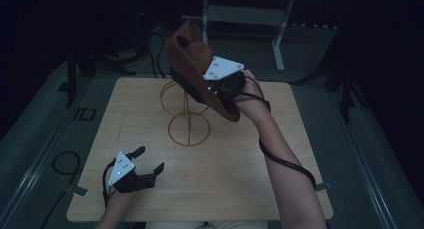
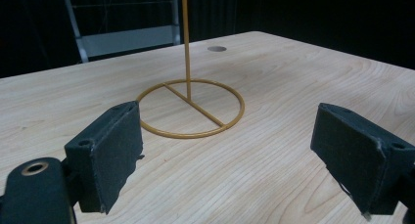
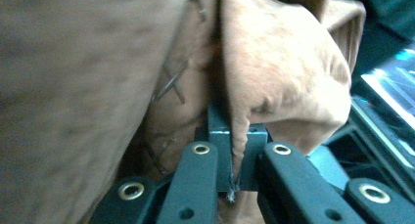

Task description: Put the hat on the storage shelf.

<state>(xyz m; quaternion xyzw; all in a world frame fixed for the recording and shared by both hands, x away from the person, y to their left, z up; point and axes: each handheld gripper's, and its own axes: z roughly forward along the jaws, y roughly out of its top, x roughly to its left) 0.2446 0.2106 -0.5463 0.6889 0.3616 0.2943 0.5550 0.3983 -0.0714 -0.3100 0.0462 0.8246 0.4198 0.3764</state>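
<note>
A brown suede hat (image 1: 192,59) hangs tilted in the air above a gold wire stand (image 1: 187,116) in the high view. My right gripper (image 1: 212,86) is shut on the hat's brim. Up close in the right gripper view, the brim (image 3: 274,77) is pinched between the jaws of that gripper (image 3: 233,175). The stand's top ring sits under the hat, partly hidden; whether they touch I cannot tell. My left gripper (image 1: 148,160) rests open near the table's front left. In the left gripper view its pads (image 2: 112,150) are wide apart, facing the stand's base ring (image 2: 191,109).
The light wooden table (image 1: 240,189) has bare wood around the stand. A small round hole (image 2: 216,49) is set in the tabletop beyond the stand. A grey metal frame (image 1: 250,14) stands on the floor behind the table. Cables trail on the floor at left.
</note>
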